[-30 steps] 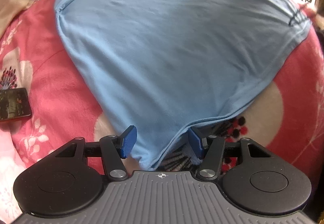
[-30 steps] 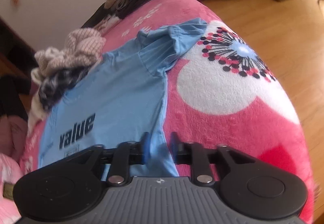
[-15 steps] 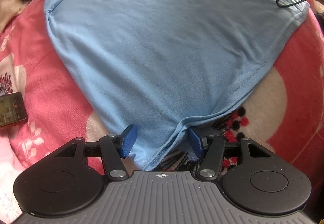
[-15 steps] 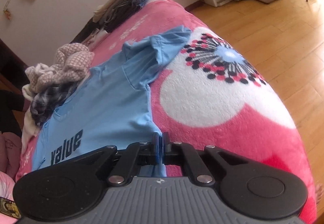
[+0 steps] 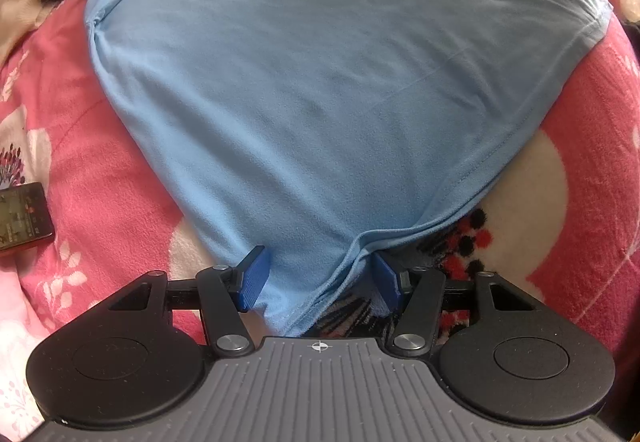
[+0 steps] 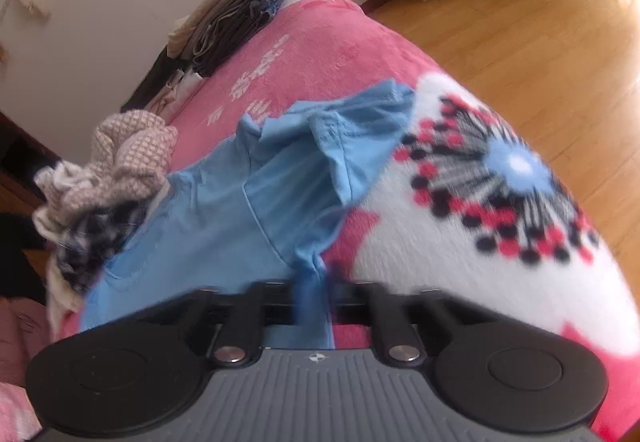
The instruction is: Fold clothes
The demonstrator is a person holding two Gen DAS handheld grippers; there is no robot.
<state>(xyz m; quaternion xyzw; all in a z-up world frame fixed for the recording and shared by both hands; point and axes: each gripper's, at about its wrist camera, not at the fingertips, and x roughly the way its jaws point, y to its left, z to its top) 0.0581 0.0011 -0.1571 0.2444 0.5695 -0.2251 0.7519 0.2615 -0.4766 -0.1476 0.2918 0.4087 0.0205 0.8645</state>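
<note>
Fingers (image 6: pixel 316 294) on my right pinch the blue shirt (image 5: pixel 320 82); left fingers (image 5: pixel 256 278) gape around its hem (print reads "va", rest cropped).

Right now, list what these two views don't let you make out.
- Left wrist view: the T-shirt print is cut off by the top edge.
- Left wrist view: the phone screen is too small to read.
- Right wrist view: the right gripper is motion-blurred, its hold on the fabric unclear.
</note>
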